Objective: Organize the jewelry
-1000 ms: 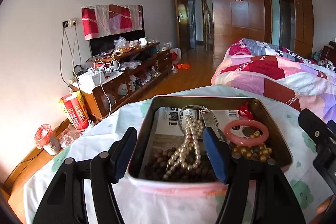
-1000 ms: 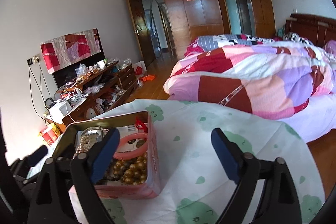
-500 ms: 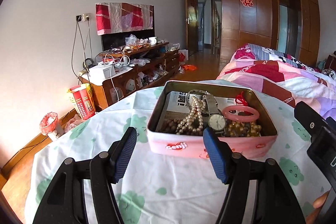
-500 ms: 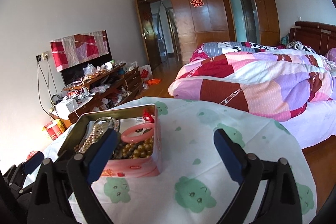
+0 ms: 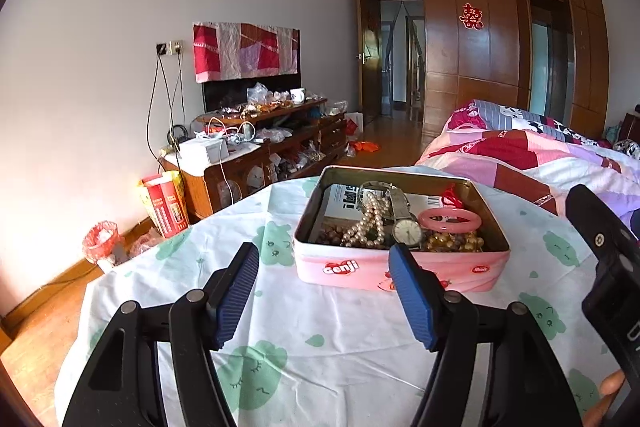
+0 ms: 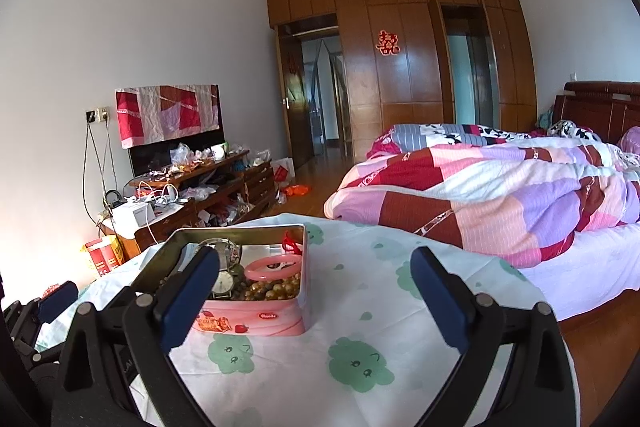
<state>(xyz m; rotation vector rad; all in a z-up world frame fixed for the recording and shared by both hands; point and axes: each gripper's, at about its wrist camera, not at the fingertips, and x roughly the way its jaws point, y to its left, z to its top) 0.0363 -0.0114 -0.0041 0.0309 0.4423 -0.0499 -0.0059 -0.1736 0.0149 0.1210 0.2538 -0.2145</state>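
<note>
A pink metal tin (image 5: 400, 273) (image 6: 256, 321) stands on the table and holds jewelry: a pearl necklace (image 5: 366, 223), a silver watch (image 5: 406, 231) (image 6: 223, 281), a pink bangle (image 5: 450, 219) (image 6: 274, 266), gold-brown beads (image 5: 452, 242) (image 6: 272, 289), dark wooden beads (image 5: 330, 237) and a red cord (image 5: 452, 195). My left gripper (image 5: 324, 267) is open and empty, a short way in front of the tin. My right gripper (image 6: 316, 275) is open and empty, to the right of the tin and just in front of it.
The table has a white cloth with green cloud faces (image 5: 320, 323) (image 6: 360, 367). A bed with a pink patchwork quilt (image 6: 500, 187) lies to the right. A cluttered wooden TV cabinet (image 5: 264, 151) stands at the left wall. A red-lined bin (image 5: 100, 239) sits on the floor.
Both grippers have pulled back and up from the tin, which now sits farther away in both views. Both stay open and empty.
</note>
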